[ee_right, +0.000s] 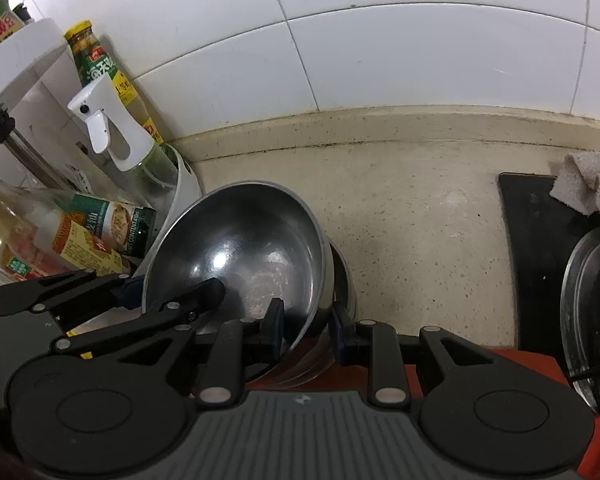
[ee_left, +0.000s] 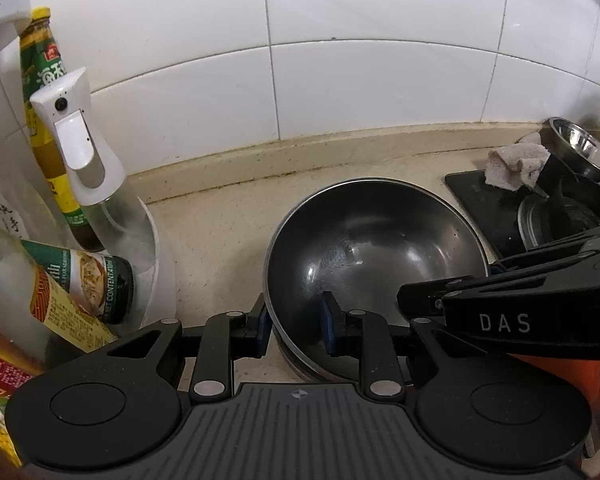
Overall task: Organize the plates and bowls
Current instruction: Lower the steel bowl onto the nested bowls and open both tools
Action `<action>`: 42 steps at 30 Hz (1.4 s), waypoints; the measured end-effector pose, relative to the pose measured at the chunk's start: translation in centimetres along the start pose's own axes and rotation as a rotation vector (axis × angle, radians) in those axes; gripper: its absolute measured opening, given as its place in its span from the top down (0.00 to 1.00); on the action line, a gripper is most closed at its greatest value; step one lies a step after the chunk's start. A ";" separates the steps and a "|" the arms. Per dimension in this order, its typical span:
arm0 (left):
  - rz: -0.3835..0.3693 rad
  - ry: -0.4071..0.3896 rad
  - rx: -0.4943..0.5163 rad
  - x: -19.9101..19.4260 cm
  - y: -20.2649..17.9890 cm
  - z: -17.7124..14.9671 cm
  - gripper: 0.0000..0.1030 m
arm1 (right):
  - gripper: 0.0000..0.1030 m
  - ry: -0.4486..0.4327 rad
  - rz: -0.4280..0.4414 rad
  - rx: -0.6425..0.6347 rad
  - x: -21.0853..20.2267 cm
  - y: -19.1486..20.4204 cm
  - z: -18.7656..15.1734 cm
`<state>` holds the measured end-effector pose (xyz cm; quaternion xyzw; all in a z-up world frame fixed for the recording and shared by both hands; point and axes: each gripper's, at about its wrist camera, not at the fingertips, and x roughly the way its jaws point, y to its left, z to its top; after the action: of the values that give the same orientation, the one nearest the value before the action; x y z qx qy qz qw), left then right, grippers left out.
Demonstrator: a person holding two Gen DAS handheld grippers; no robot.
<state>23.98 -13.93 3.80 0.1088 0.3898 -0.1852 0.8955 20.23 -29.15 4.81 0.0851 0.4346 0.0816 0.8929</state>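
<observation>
A large steel bowl (ee_left: 374, 240) sits nested on other steel bowls on the beige counter. My left gripper (ee_left: 294, 322) straddles its near-left rim, one blue pad outside and one inside, with a gap still showing. In the right wrist view the same bowl (ee_right: 240, 252) tilts, and my right gripper (ee_right: 306, 330) straddles its right rim and the stack below (ee_right: 342, 280). The right gripper also shows in the left wrist view (ee_left: 420, 300). The left gripper shows in the right wrist view (ee_right: 172, 294).
A white rack (ee_left: 156, 248) with sauce bottles (ee_left: 48, 128) and a spray bottle (ee_left: 80, 136) stands at the left. A black stove (ee_left: 480, 204) with a grey cloth (ee_left: 516, 164), a steel bowl (ee_left: 580, 148) and a pan (ee_right: 592, 320) lies at the right. A tiled wall is behind.
</observation>
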 end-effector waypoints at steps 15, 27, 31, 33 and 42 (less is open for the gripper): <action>-0.001 -0.018 0.035 0.0 0.6 -0.3 0.65 | 0.55 -0.072 -0.048 -0.086 -1.1 0.8 0.9; -0.045 -0.042 0.079 -1.0 0.8 -0.8 0.57 | 0.55 -0.055 -0.061 -0.069 0.1 0.4 1.0; -0.074 -0.030 0.095 -1.0 0.7 -1.2 0.56 | 0.55 -0.048 -0.055 -0.063 0.5 0.4 1.1; -0.094 -0.024 0.105 -1.1 0.6 -1.4 0.55 | 0.55 -0.044 -0.055 -0.062 0.6 0.4 1.0; -0.168 -0.030 0.139 -1.7 0.6 -3.1 0.48 | 0.54 -0.044 -0.041 -0.032 0.4 -0.5 0.8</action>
<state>21.17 -11.91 2.98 0.1348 0.3705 -0.2878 0.8728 21.11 -29.58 4.86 0.0639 0.4150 0.0683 0.9050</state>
